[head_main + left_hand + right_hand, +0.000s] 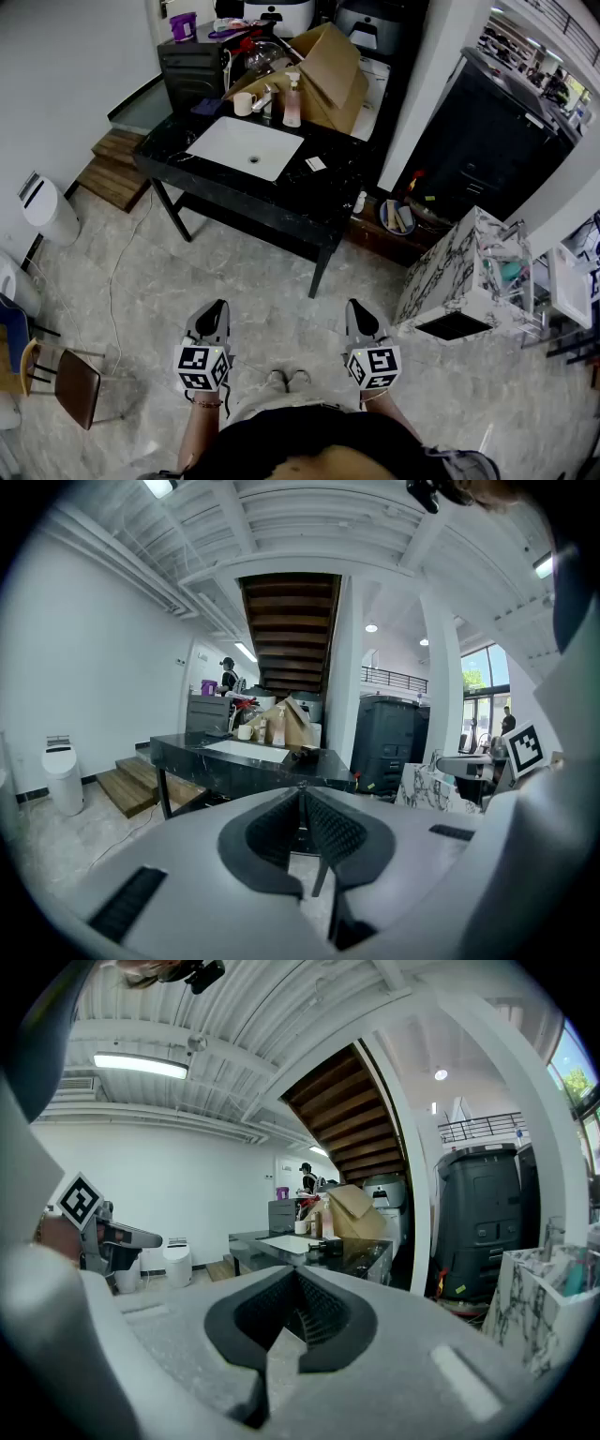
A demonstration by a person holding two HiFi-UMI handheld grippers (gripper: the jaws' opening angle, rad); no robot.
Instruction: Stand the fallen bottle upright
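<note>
A black counter [281, 202] with a white sink basin [246, 146] stands across the floor ahead of me. At its back a pink pump bottle [292, 100] stands upright beside a cup [243, 103] and a cardboard box [330, 70]. A small pale item [316, 164] lies on the counter's right part; I cannot tell what it is. No fallen bottle shows clearly. My left gripper [217, 307] and right gripper [355, 307] hang low over the floor, far short of the counter. Both are shut and hold nothing, as the left gripper view [301, 789] and right gripper view [298, 1272] show.
A marble-patterned cabinet [459, 272] stands at the right, with a tall dark cabinet [487, 141] behind it. Wooden steps [117, 169], a white bin [49, 211] and a chair [75, 384] are at the left. A cable [117, 272] trails over the tiled floor.
</note>
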